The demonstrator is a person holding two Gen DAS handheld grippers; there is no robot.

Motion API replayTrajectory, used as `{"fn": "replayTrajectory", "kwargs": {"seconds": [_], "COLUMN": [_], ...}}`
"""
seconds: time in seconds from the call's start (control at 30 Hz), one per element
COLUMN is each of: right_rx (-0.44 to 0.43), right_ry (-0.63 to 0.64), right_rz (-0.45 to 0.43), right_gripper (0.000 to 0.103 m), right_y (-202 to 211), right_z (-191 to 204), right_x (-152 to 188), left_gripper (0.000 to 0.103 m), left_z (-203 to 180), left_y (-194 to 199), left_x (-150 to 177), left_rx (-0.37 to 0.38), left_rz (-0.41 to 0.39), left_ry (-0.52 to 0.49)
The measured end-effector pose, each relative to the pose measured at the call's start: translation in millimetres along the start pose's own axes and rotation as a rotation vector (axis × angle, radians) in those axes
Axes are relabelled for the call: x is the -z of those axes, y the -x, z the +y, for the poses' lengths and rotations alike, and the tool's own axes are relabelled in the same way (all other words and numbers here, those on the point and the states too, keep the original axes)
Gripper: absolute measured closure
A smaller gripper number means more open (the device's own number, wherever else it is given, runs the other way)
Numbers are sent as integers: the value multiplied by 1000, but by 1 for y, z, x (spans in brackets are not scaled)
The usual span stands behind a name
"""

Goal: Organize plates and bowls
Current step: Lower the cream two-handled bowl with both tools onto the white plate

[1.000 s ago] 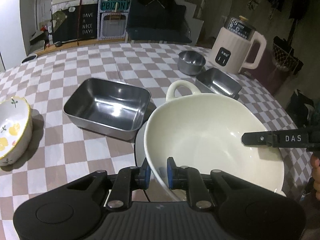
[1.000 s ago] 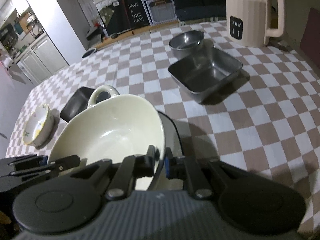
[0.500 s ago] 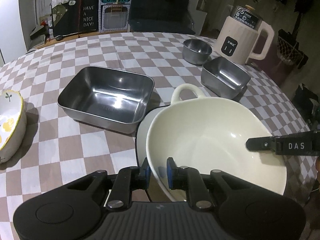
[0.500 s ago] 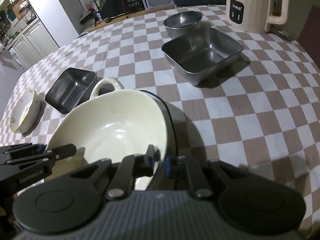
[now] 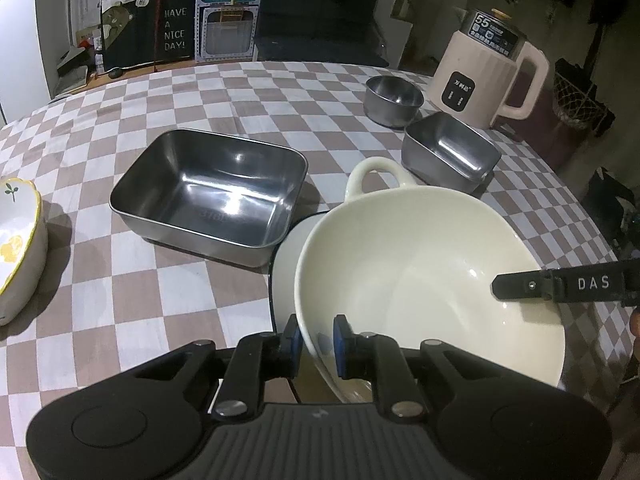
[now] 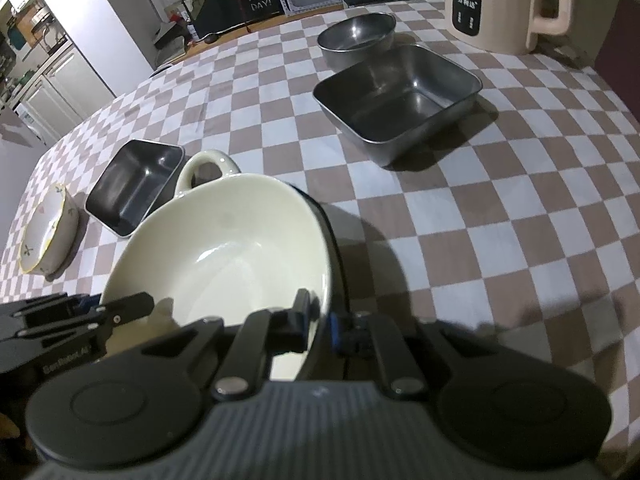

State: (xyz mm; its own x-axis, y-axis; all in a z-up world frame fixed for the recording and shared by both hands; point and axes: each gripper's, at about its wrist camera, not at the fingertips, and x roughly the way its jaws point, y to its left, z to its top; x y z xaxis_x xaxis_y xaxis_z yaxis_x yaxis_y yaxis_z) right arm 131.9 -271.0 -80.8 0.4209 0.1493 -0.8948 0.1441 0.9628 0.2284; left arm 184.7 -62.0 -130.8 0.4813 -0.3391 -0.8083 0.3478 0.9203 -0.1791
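With both pairs of tongs pinching opposite sides of its rim, the cream bowl (image 5: 420, 280) hangs between them — left tongs (image 5: 316, 340) clamped on the near-left edge, right tongs (image 6: 318, 322) clamped on the right edge, one pad inside and one outside in each case. Neither hand is nearer; the load is shared. Directly under the bowl sits a white plate (image 5: 288, 248) with a dark rim, only a sliver showing on the left side; whether bowl and plate touch cannot be told. The bowl's loop handle (image 5: 378, 176) points away from both tongs, toward the far side of the counter (image 5: 160, 300).

Judgement: the move turns on vertical alignment, bowl over plate.

Beyond: large steel tray (image 5: 208, 188) just left of the plate, flowered bowl (image 5: 18, 252) further left, small steel tray (image 5: 450, 152) and round steel bowl (image 5: 394, 100) far right, kettle (image 5: 488, 72) behind.
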Motion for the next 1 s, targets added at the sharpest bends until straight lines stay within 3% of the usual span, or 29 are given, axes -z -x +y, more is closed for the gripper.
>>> {"fn": "replayTrajectory", "kwargs": {"seconds": [0.23,0.93,1.0], "right_rx": [-43,-31,-16], "right_ry": [-59,-9,18], "right_rz": [42,78,45], "right_gripper": [92,91,91], "right_y": [-5,-8,-1], "right_z": [-6,-2,-1], "right_x": [0,-5,-6], "left_gripper": [88,89,88], "left_z": [1,5,6], "left_y": [4,9,9], "left_x": [0,-2,-2], "left_rx": [2,11,11], "left_rz": [-7,4,3], "left_ry": [-22,-27,-26]}}
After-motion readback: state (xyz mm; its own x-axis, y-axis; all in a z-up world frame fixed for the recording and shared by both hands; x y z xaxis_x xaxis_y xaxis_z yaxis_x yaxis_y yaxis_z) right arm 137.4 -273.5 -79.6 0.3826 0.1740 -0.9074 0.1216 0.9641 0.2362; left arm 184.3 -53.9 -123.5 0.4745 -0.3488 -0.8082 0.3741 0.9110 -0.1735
